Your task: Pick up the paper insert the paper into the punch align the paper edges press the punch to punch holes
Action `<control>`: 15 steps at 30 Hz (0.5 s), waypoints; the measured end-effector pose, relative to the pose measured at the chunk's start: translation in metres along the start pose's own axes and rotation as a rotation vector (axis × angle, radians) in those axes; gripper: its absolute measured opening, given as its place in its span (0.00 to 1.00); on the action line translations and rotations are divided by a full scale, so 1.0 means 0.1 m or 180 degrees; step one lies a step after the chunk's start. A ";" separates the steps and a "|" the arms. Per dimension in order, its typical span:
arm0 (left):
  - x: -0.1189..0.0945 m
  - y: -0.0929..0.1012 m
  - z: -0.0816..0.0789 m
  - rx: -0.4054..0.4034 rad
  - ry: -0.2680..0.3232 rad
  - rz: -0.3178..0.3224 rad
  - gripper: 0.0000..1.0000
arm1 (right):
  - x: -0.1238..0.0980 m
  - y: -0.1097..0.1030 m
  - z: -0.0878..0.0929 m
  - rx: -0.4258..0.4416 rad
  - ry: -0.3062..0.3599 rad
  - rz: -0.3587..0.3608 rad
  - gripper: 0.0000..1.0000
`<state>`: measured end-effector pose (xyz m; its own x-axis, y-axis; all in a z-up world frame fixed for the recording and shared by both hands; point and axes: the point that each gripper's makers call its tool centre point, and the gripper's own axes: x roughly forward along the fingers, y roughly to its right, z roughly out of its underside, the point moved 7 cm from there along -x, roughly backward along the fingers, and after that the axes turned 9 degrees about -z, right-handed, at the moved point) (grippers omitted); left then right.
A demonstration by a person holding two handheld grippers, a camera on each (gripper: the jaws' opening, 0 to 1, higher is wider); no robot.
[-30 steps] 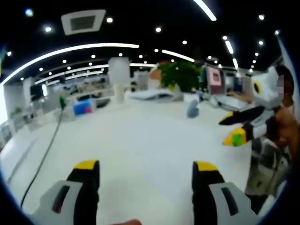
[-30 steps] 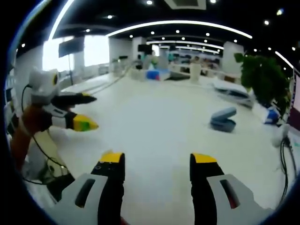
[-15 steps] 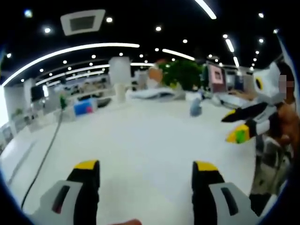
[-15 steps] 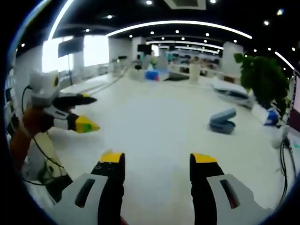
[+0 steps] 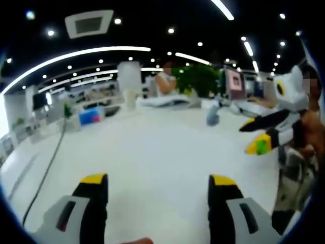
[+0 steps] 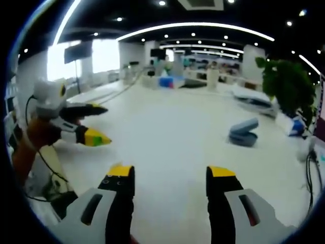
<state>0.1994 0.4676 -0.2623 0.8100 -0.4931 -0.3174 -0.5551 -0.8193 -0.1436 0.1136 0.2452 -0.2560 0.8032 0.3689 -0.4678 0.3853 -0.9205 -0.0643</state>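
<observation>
Though blurred, grey punch (image 6: 243, 133) afar.

Both pictures are bright down low and dark up high. The light comes from long white strip lights (image 5: 76, 55) and little round lamps (image 6: 163, 3) on the black ceiling. A window (image 6: 104, 55) glows so strongly that it looks plain white. The white table (image 5: 152, 152) shines, with hardly any shadows on it. Everything looks a bit soft and fuzzy, and far things are the blurriest. Straight lines bend near the edges, like in a fishbowl.
</observation>
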 end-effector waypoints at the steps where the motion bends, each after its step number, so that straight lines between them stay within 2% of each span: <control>1: 0.01 0.00 0.01 -0.0004 -0.0004 0.0001 0.80 | 0.01 0.00 0.00 0.0006 -0.0008 0.0002 0.58; 15: 0.06 -0.01 0.05 -0.0030 -0.0020 0.0001 0.80 | 0.13 0.04 0.04 0.0046 -0.0104 0.0041 0.57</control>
<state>0.2040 0.4665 -0.2693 0.8086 -0.4915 -0.3233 -0.5534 -0.8219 -0.1347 0.1238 0.2453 -0.2658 0.7927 0.3528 -0.4972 0.3682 -0.9270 -0.0707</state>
